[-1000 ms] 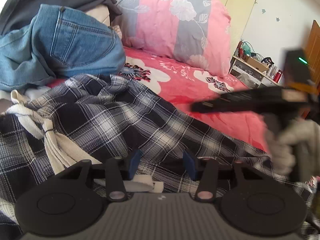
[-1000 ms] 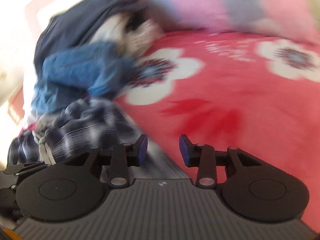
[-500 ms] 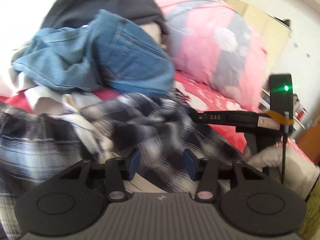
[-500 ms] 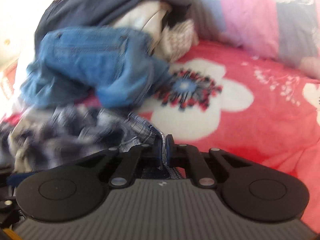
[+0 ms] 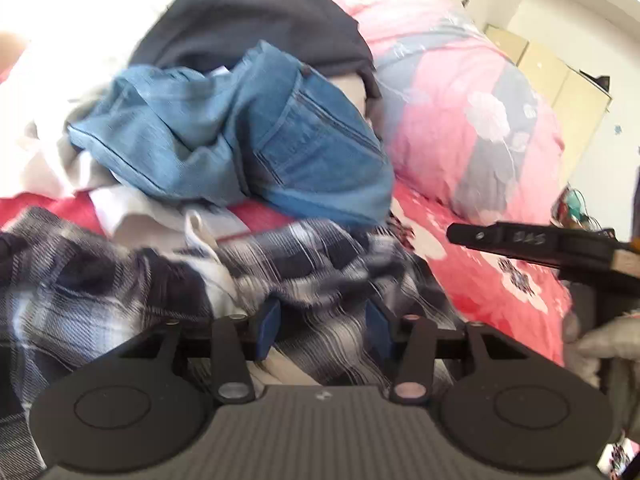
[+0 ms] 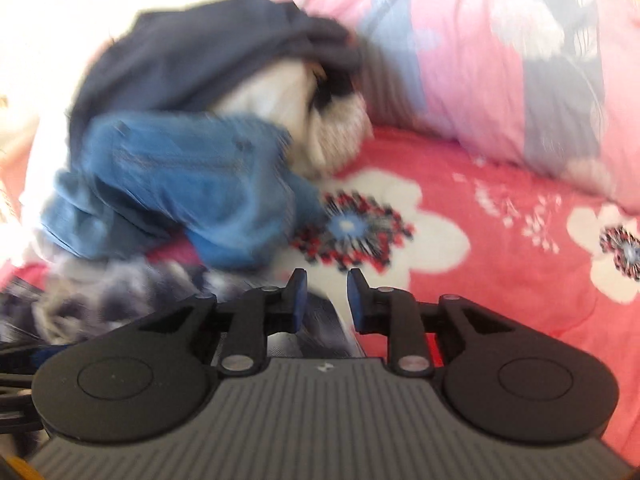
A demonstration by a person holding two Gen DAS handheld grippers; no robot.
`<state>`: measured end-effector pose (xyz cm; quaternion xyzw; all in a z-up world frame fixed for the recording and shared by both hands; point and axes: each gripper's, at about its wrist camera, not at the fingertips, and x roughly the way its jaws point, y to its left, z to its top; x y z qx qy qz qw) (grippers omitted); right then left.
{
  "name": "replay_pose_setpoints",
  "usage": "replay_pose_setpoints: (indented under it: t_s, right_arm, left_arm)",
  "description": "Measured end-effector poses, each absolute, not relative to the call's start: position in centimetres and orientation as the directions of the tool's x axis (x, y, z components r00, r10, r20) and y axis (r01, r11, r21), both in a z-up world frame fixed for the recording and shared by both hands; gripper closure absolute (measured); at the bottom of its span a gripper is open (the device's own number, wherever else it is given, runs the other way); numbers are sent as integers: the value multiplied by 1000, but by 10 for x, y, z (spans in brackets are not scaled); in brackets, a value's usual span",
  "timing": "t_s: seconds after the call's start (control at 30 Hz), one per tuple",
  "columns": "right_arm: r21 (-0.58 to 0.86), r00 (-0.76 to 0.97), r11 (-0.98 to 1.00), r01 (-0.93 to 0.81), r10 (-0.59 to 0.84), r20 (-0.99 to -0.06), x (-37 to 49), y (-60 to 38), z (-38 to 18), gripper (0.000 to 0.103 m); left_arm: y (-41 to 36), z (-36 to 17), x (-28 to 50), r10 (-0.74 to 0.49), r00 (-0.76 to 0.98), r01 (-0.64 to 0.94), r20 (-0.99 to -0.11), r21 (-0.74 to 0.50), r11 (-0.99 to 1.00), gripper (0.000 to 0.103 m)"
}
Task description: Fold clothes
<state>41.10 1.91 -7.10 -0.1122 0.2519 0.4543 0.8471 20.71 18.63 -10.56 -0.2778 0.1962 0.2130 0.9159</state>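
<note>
Red floral bed sheet [image 6: 500, 240] is carrying a heap at 10 o'clock: blue jeans [image 5: 248, 140] lying under a dark garment [image 5: 248, 20], pink quilt [image 5: 460, 112] bunching at 1 o'clock. Plaid shirt [image 5: 120, 280], crumpled woven check, is lying at 6–8 o'clock. Left gripper [image 5: 322, 328] is gaping over plaid cloth. Right gripper [image 6: 324, 300] is standing parted, empty, plaid edge beneath.

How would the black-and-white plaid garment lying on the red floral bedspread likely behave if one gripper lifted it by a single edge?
The black-and-white plaid garment is probably floppy: it lies rumpled in soft folds, so it would likely drape and hang rather than hold shape. It looks thin, so probably light. Its white drawstring lies loose and may dangle or snag.
</note>
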Motion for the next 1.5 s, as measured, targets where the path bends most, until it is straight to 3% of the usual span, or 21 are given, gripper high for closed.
replay_pose_setpoints:
  t_s: [0.1,0.27,0.4,0.8,0.9,1.0,1.17,1.33,1.5]
  right_arm:
    - [127,367,495,-860,771,-520,408,31,-70,82]
    - [226,290,526,-820,722,-628,428,87,-124,82]
    - [380,332,609,-696,742,-582,449,84,-132,81]
    - [215,747,900,-380,435,-502,309,-257,-11,79]
    - [181,822,945,-274,328,-466,272,-345,20,78]
    - [81,837,980,-181,197,-510,236,-405,19,77]
    - [-69,780,961,-267,174,-601,229,-432,-22,77]
    - [-128,709,897,-422,239,-664,277,-414,-70,75]
    - [-144,609,816,-560,288,-739,323,-391,-103,75]
  left_arm:
    - [190,-106,208,292,823,-517,-487,-430,740,54]
    - [190,-106,209,299,820,-517,-488,-406,754,54]
    - [189,-106,208,298,824,-509,-481,-401,761,54]
    - [177,-86,194,263,903,-395,-340,-412,822,50]
    - [160,-77,197,171,922,-306,-348,-380,873,50]
    - [124,-64,203,43,923,-178,-383,-324,929,50]
    - [40,-56,234,-308,812,139,-496,-347,927,49]
    - [-42,-84,257,-370,743,278,-558,-246,929,50]
    - [-67,-119,261,-390,697,331,-602,-214,919,50]
